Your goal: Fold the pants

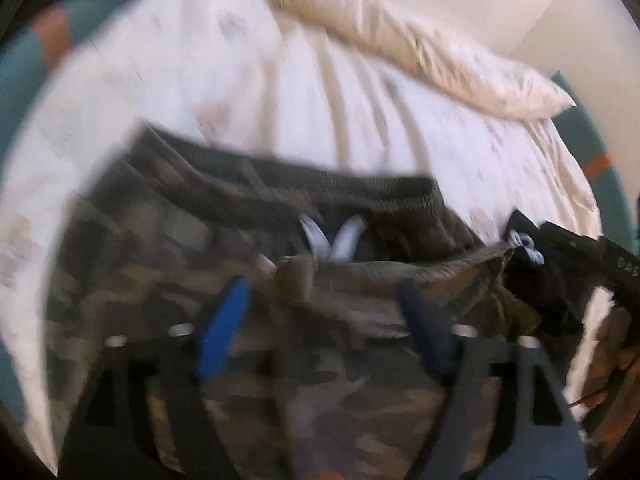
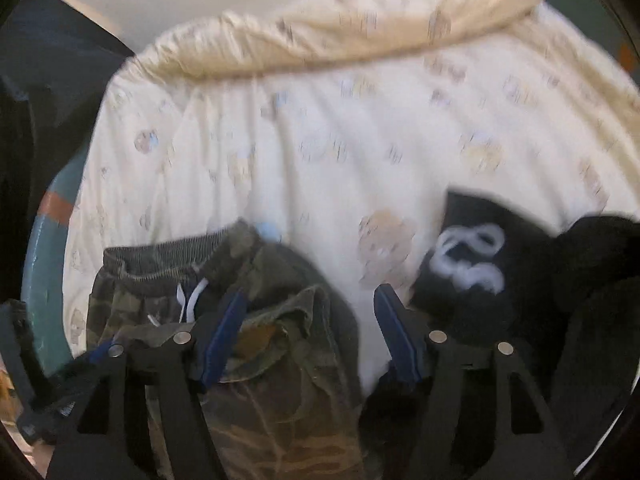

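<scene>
Camouflage pants [image 1: 248, 216] lie on the bed, their dark ribbed waistband and white drawstring [image 1: 332, 240] facing away from me. A folded layer of the same cloth ends just short of the waistband. In the blurred left wrist view my left gripper [image 1: 322, 292] hangs open over this layer, its blue pads [image 1: 224, 328] wide apart and pressing nothing. My right gripper [image 2: 310, 296] is open too, above the right edge of the pants [image 2: 280, 360], with one finger over the cloth and the other over the sheet.
The white patterned sheet [image 2: 320, 140] covers the bed, with a cream rolled cover [image 2: 340, 32] along its far side. A black garment with a white logo [image 2: 472, 264] lies right of the pants, also seen as black cloth [image 1: 532, 280]. A teal bed frame [image 2: 44, 280] borders the left.
</scene>
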Available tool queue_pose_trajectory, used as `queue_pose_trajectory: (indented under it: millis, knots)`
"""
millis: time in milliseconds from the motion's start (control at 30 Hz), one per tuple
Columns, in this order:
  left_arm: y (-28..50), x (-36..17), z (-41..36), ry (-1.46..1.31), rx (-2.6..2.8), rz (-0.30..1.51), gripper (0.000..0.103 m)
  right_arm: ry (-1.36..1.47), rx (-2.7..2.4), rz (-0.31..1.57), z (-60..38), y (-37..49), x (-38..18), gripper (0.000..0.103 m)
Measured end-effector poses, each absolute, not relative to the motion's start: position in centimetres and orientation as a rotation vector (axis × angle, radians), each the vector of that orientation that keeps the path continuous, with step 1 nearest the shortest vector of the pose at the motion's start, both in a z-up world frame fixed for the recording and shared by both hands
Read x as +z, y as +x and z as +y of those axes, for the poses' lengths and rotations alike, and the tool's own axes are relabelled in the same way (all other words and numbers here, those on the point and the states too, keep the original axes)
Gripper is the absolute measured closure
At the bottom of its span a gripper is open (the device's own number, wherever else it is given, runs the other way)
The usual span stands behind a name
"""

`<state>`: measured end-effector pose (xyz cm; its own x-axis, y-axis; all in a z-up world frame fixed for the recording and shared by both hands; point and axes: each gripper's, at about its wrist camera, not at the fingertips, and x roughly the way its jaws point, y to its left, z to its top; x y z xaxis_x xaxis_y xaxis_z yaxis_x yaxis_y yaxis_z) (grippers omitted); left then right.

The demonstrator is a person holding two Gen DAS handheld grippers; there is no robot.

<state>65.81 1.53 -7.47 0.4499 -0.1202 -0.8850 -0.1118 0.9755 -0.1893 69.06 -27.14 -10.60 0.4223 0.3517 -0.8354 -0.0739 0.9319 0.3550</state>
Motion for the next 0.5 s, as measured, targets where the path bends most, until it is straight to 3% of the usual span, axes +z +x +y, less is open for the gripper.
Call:
queue_pose_trajectory:
  millis: [100, 233, 367, 500]
  knots:
    - [63.3, -7.2, 0.7, -0.072, -0.067, 1.097, 0.014, 0.193, 0.351, 1.126, -26.8, 67.6, -10.0, 0.035]
    - [62.2, -11.5, -1.3, 0.210, -0.072, 1.209, 0.014, -0.020, 0.484, 1.180, -23.8, 65.1, -11.6, 0.036]
    - [63.7, -14.9, -2.0, 0.239, -0.042, 1.284, 0.014, -0.250, 0.504, 1.283, -19.6, 65.4, -15.9, 0.039]
    - [67.1, -15.3, -0.2, 0.252, 0.213, 1.243, 0.014, -0.358, 0.298, 1.168, -17.7, 67.8, -16.8, 0.039]
